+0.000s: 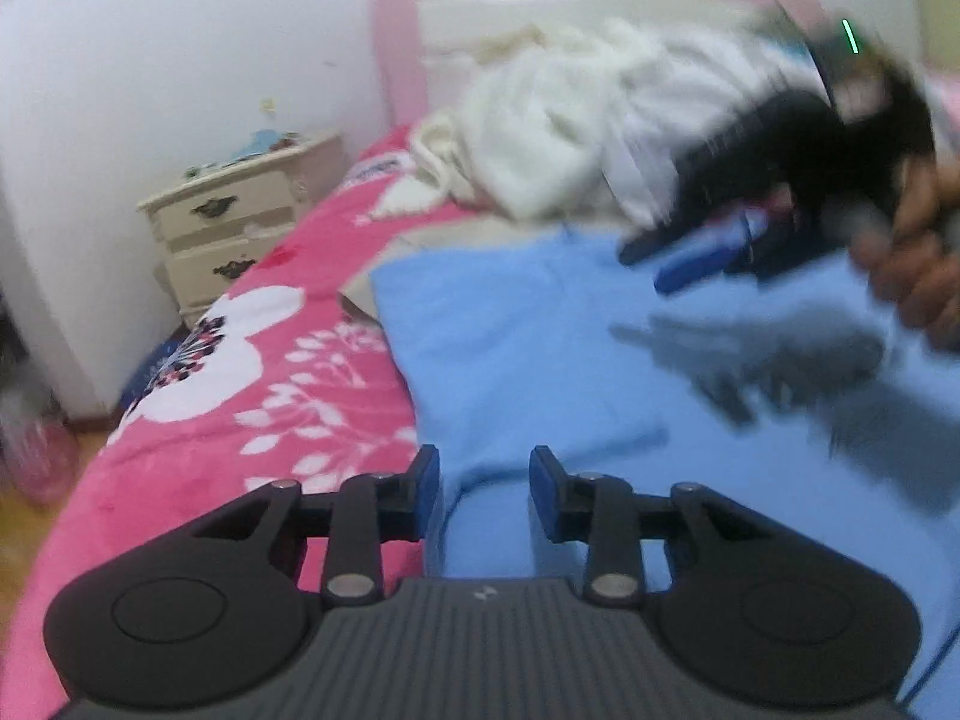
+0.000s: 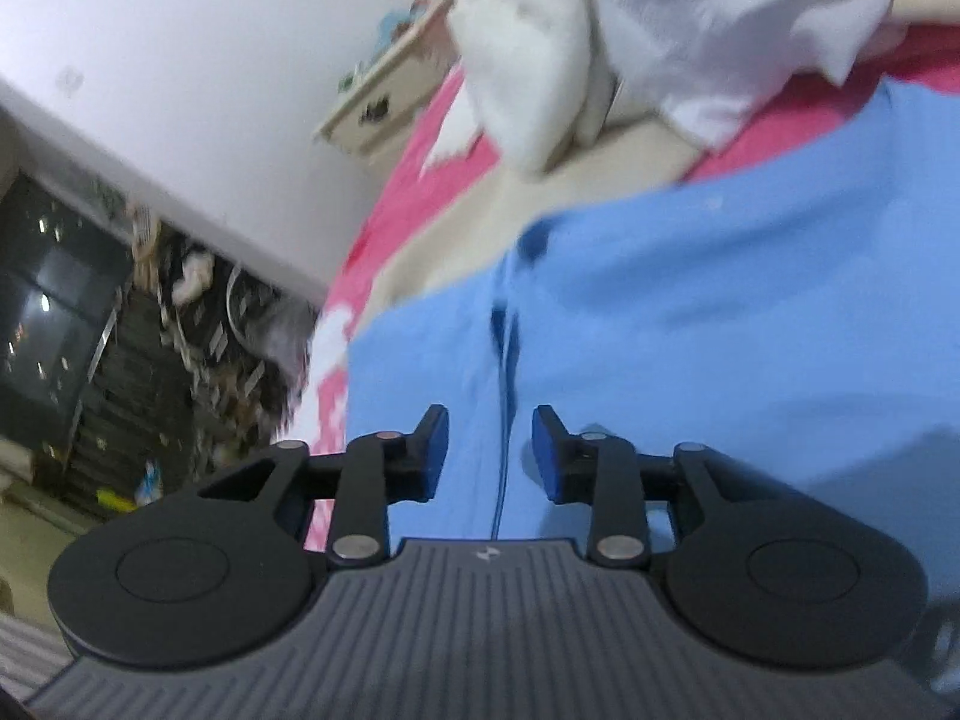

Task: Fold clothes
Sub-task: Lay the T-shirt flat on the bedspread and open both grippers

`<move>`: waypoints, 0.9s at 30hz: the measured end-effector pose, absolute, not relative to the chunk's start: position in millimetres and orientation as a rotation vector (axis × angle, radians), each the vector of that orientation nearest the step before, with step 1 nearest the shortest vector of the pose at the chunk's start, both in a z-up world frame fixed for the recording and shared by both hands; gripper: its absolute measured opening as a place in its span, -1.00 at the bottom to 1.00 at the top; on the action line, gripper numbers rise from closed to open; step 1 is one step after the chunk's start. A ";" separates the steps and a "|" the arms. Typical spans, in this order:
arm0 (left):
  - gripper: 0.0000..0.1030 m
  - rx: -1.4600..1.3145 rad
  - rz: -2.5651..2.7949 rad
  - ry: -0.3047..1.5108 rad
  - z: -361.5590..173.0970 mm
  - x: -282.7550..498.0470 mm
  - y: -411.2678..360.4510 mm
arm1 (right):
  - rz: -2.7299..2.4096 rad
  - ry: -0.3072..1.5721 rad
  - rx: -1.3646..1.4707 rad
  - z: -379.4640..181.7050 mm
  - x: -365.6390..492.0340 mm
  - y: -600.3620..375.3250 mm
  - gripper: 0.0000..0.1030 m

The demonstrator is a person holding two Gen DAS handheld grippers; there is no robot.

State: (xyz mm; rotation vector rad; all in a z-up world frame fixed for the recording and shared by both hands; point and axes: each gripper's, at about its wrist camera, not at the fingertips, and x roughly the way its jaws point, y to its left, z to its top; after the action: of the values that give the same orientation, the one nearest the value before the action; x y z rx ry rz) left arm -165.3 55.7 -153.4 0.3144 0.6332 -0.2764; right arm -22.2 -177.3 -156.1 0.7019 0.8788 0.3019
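The bed with its pink flowered blanket runs out ahead of both your grippers, and it carries everything you have to deal with. The blue garment is spread flat on it, directly under and beyond the jaws of your left gripper, whose left finger sits right at the garment's edge where blue meets pink. Under your right gripper the same blue cloth fills the space ahead, and a seam or fold line runs straight forward from between the jaws. Beyond the blue garment, well ahead of both grippers, a heap of white clothes lies crumpled. A cream nightstand stands off the bed, far ahead and to the left of your left jaws.

Both pairs of jaws stand apart with nothing between the pads; neither grips cloth. In the left wrist view your right gripper is blurred, hovering over the far part of the garment, with its shadow on the cloth.

Expect the blue garment to be light, soft and limp: it will sag and crease, and should not slip much on the plush blanket. Take it by an edge or corner, best along the hem nearest each pair of jaws, and pinch a single layer before lifting.
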 end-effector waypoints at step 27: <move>-0.91 0.463 -0.191 0.614 -166.3 -167.7 66.2 | 0.258 1.063 0.352 -158.6 -78.0 -106.3 -0.89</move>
State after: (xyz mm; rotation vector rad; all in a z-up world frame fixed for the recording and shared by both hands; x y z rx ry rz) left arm -167.7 66.2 -166.3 0.4627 0.6143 -0.1914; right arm -78.0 -106.3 -158.6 0.3523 1.0626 0.2580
